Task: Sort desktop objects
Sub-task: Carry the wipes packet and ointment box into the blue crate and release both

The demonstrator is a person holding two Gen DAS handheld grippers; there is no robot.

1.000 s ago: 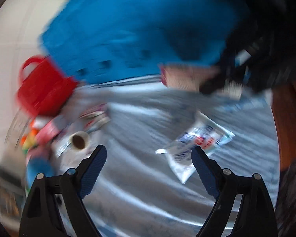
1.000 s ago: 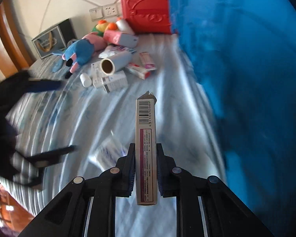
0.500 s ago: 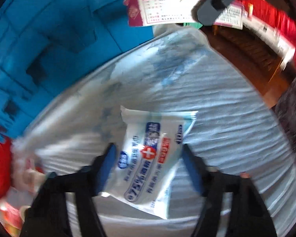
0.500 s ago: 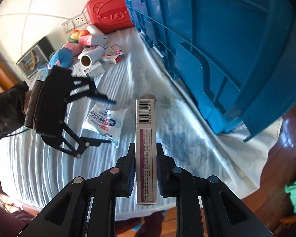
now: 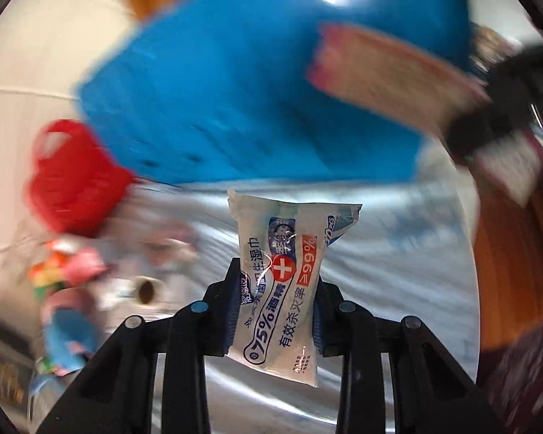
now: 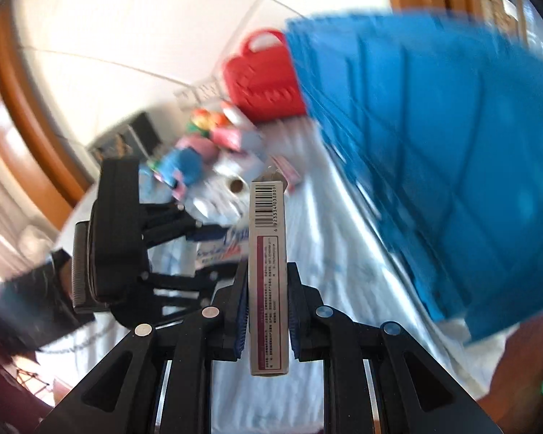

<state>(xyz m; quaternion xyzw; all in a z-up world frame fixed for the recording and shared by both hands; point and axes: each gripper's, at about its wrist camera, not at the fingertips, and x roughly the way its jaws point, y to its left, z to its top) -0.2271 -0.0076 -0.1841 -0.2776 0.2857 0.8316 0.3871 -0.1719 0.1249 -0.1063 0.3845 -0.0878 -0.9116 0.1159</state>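
Observation:
A white wet wipes packet [image 5: 286, 253] with a red cross hangs clear of the cloth between the pads of my left gripper [image 5: 277, 278], whose jaws are closing and press on it. My right gripper [image 6: 268, 275] is shut on a slim box [image 6: 268, 224] with a barcode, held upright. In the left wrist view that box [image 5: 387, 72] shows blurred at the upper right, in front of the blue crate [image 5: 235, 90]. In the right wrist view the left gripper [image 6: 213, 249] is at the left with the packet [image 6: 217, 249].
The big blue crate [image 6: 434, 144] fills the right side of the clothed table [image 6: 344, 271]. A red case [image 6: 264, 76] stands by the wall. Beside it lies a pile of toys [image 6: 195, 159], small boxes and a paper roll [image 6: 237, 186]. A person's dark sleeve [image 6: 25, 307] is behind the left gripper.
The left gripper closed on the wipes packet and lifted it off the cloth. The right gripper rose with the box still in it. Both views are blurred by motion.

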